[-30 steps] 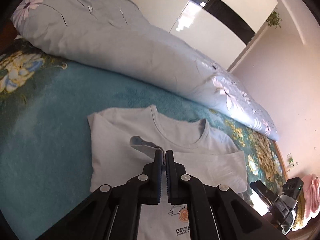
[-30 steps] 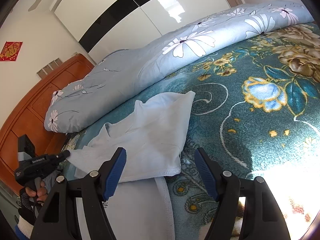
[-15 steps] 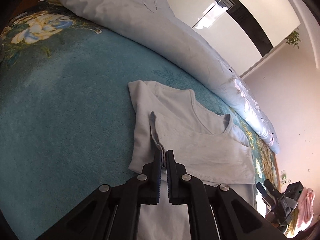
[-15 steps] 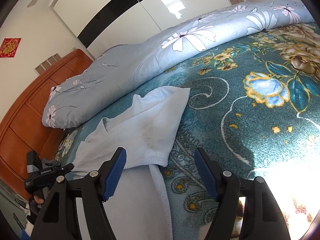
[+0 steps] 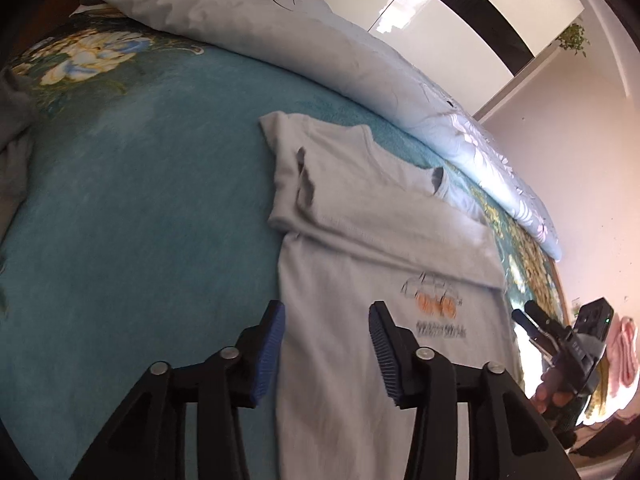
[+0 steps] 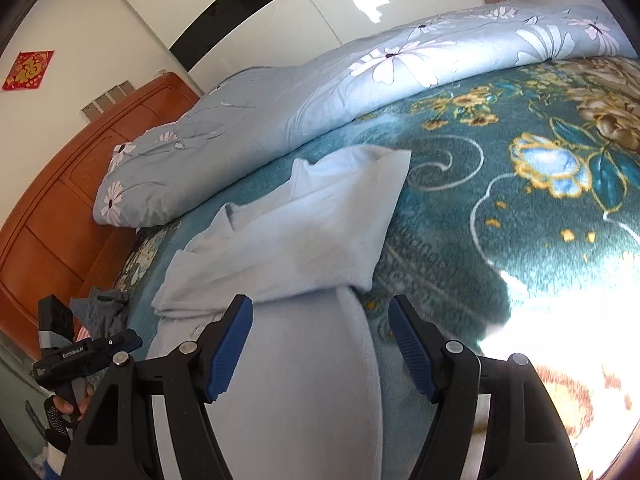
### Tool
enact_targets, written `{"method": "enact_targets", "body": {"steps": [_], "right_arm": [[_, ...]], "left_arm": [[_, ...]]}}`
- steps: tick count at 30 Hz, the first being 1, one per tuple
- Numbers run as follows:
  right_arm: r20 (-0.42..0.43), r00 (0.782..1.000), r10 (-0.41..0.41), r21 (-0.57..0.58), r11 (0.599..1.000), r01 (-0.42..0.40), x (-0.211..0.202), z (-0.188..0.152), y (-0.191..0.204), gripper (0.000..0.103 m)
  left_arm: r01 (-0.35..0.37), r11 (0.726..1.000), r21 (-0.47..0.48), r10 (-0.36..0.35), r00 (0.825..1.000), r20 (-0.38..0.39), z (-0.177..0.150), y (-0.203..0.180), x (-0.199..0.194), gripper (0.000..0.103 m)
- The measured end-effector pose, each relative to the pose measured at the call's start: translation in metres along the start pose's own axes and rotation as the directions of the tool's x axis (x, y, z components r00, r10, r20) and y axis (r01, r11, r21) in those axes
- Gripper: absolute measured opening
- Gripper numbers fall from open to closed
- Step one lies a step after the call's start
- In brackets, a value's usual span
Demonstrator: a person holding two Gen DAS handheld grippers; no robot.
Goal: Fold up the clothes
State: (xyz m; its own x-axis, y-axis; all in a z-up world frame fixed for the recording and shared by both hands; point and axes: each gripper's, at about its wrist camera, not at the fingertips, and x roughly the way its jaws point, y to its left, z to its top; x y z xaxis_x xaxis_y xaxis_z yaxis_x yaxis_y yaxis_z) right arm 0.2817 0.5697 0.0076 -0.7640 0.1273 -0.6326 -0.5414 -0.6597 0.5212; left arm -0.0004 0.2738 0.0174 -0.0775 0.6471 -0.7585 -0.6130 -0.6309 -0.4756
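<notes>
Lying on the teal floral blanket (image 5: 132, 208) beside the rolled duvet (image 6: 320, 92), the pale T-shirt (image 5: 360, 240) has both sleeves folded across its chest; the left gripper (image 5: 326, 344), jaws just opened, hovers empty over its blurred print, apparently orange; the right gripper (image 6: 320, 344) stands spread.

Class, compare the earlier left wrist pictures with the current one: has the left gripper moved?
Yes. The left gripper has drawn back from the sleeve toward the shirt's print, away from the duvet; its jaws have just been opening, holding nothing.
</notes>
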Motion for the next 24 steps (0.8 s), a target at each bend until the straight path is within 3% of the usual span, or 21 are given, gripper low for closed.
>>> {"method": "enact_targets", "body": {"steps": [2, 6, 10, 14, 20, 24], "right_arm": [[-0.042, 0.999, 0.022, 0.004, 1.000, -0.022, -0.010, -0.019, -0.001, 0.072], [-0.096, 0.995, 0.037, 0.003, 0.999, -0.037, -0.043, -0.056, -0.007, 0.072], [-0.165, 0.986, 0.024, -0.023, 0.999, -0.028, -0.072, -0.085, -0.007, 0.072], [-0.231, 0.971, 0.068, -0.016, 0.997, -0.074, -0.094, -0.119, -0.006, 0.072], [-0.232, 0.952, 0.200, 0.103, 0.978, -0.180, -0.118, -0.156, -0.013, 0.072], [-0.214, 0.950, 0.227, 0.115, 0.972, -0.206, -0.122, -0.160, -0.011, 0.072]], "left_arm": [[-0.015, 1.000, -0.017, 0.015, 1.000, -0.008, -0.026, 0.010, -0.013, 0.051], [0.027, 0.998, -0.051, -0.029, 0.999, -0.027, -0.071, 0.020, -0.035, 0.052], [0.048, 0.999, -0.022, -0.049, 0.997, -0.057, -0.096, 0.012, -0.051, 0.055], [0.085, 0.996, -0.009, -0.086, 0.991, -0.099, -0.122, 0.007, -0.062, 0.055], [0.181, 0.981, -0.064, -0.189, 0.973, -0.132, -0.158, 0.016, -0.080, 0.056], [0.273, 0.947, -0.168, -0.293, 0.950, -0.111, -0.169, 0.031, -0.086, 0.056]]}}
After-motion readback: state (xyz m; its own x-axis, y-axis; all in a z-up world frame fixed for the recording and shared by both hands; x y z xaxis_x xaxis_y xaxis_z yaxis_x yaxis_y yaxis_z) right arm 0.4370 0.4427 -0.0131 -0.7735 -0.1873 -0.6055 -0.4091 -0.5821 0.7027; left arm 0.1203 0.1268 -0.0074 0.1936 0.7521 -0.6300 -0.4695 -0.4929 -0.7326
